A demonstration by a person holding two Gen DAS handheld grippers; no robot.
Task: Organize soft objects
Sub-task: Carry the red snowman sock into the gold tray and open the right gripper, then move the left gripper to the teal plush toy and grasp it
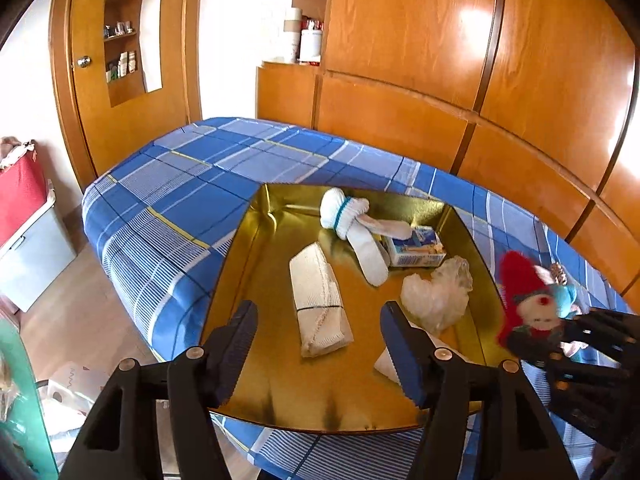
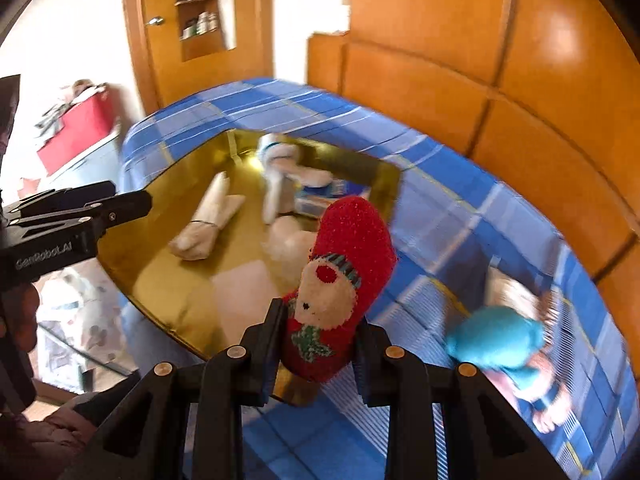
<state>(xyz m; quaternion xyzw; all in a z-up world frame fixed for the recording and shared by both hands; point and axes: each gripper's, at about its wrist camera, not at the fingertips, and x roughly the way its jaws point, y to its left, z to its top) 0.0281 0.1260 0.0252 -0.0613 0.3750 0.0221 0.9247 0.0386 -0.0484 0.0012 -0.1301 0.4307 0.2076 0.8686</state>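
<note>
Right wrist view smeared throughout by motion blur; gold tray [image 2: 168, 276] contents soft-edged, white sock bundle [image 2: 276, 156] and small carton [image 2: 320, 196] barely legible; carton print unreadable in both views; pale lump behind red Christmas sock [image 2: 344, 264] partly covered by it, identity unclear there; lower end of that sock hidden between the right gripper [image 2: 318, 344] fingers. Teal soft toy [image 2: 496, 340] near bed's right edge blurred, shape indistinct; pinkish item under it cut by lens rim. In left view, white folded piece [image 1: 386, 362] at tray's near right corner mostly hidden behind the left gripper [image 1: 320, 344] finger; shelf items [image 1: 120, 28] too small to name; red box [image 1: 20, 196] cut off at left edge.
</note>
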